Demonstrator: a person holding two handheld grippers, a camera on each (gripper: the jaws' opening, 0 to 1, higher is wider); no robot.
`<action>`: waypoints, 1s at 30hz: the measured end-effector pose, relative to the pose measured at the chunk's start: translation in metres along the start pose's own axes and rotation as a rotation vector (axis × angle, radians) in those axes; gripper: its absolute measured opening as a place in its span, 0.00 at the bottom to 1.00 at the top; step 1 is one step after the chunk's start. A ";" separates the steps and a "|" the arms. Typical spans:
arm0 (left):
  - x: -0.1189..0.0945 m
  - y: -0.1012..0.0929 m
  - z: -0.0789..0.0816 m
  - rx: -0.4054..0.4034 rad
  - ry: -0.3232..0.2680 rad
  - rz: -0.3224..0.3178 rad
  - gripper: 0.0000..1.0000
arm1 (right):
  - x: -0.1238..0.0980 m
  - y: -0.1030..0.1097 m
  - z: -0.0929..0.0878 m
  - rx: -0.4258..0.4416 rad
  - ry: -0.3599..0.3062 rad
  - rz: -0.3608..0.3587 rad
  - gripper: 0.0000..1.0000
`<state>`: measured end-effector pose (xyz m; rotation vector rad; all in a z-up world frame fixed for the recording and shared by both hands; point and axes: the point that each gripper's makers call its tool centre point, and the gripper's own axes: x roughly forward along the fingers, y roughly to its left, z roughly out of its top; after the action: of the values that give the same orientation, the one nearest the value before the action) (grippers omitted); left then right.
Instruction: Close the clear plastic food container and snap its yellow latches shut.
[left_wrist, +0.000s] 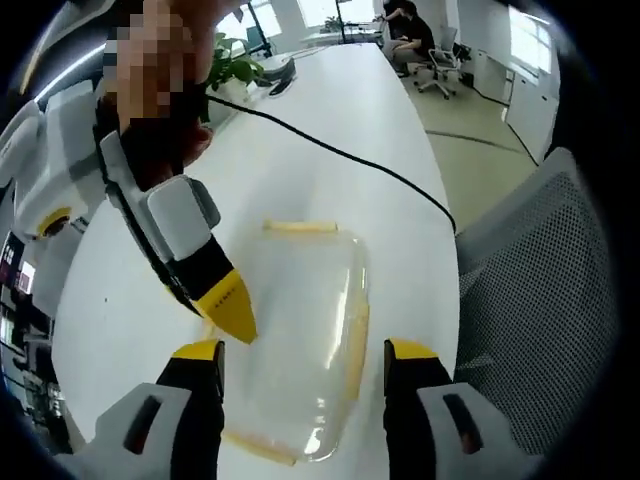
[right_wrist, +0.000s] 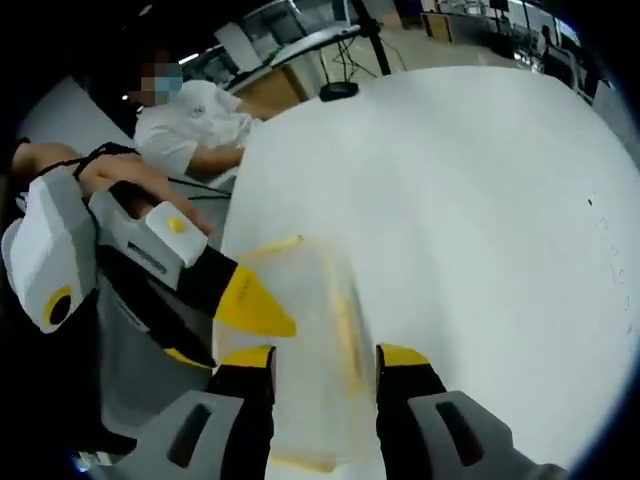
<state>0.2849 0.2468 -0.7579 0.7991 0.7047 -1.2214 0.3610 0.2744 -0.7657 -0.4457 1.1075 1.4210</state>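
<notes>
The clear plastic container (left_wrist: 300, 320) lies on the white table (left_wrist: 330, 130), lid on. Yellow latches show at its far edge (left_wrist: 300, 227) and along its right side (left_wrist: 355, 345). My left gripper (left_wrist: 305, 350) is open, its yellow-tipped jaws standing apart over the container's near end. The right gripper (left_wrist: 232, 312), held in a hand, comes in from the upper left and its yellow tip touches the container's left edge. In the right gripper view the container (right_wrist: 310, 330) lies beyond my open right gripper (right_wrist: 324, 357). There the left gripper (right_wrist: 255, 305) reaches the container's left side.
A black cable (left_wrist: 340, 152) runs across the table behind the container. A mesh office chair (left_wrist: 545, 270) stands by the table's right edge. A potted plant (left_wrist: 232, 68) sits at the far left. A seated person (right_wrist: 200, 125) is at the table's far side.
</notes>
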 end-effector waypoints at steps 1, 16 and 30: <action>-0.005 -0.005 0.010 -0.130 -0.056 -0.046 0.67 | -0.005 0.001 0.002 -0.021 -0.021 -0.015 0.44; -0.026 0.016 -0.022 -0.115 0.030 -0.127 0.82 | -0.017 0.034 -0.040 -0.151 0.009 -0.116 0.71; -0.013 0.028 -0.039 0.033 0.111 -0.204 0.89 | -0.010 0.038 -0.055 -0.200 0.061 -0.249 0.85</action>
<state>0.3082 0.2907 -0.7645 0.8421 0.8752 -1.3827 0.3093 0.2304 -0.7699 -0.7480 0.9253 1.3085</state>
